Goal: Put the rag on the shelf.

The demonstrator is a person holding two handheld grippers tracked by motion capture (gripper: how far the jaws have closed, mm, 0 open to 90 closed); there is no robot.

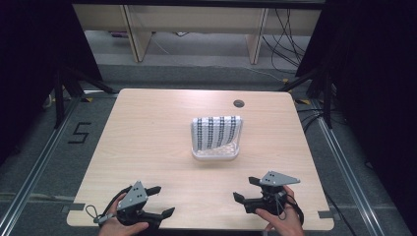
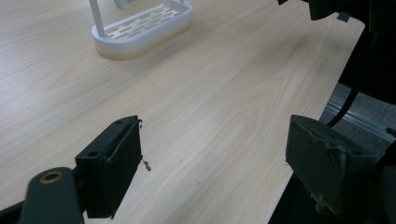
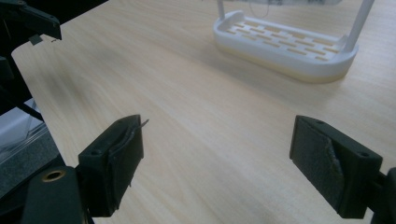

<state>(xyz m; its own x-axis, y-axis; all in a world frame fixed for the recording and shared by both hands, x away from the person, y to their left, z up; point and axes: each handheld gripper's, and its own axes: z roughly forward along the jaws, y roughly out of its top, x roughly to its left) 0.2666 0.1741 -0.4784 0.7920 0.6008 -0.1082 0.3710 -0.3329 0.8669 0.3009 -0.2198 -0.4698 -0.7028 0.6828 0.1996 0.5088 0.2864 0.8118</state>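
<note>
Table (image 1: 147, 147), one white rack (image 1: 215, 153), perhaps one cloth (image 1: 216, 132), two tongs gaping.

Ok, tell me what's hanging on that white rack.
A black-and-white patterned cloth hangs over the white rack, draped down its frame. The slotted tray looks bare; anything behind the cloth is hidden.

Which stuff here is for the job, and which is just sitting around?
Probably for the job:
striped cloth
white rack
left gripper
right gripper

Just around:
table hole
floor cables
floor number 5
</note>
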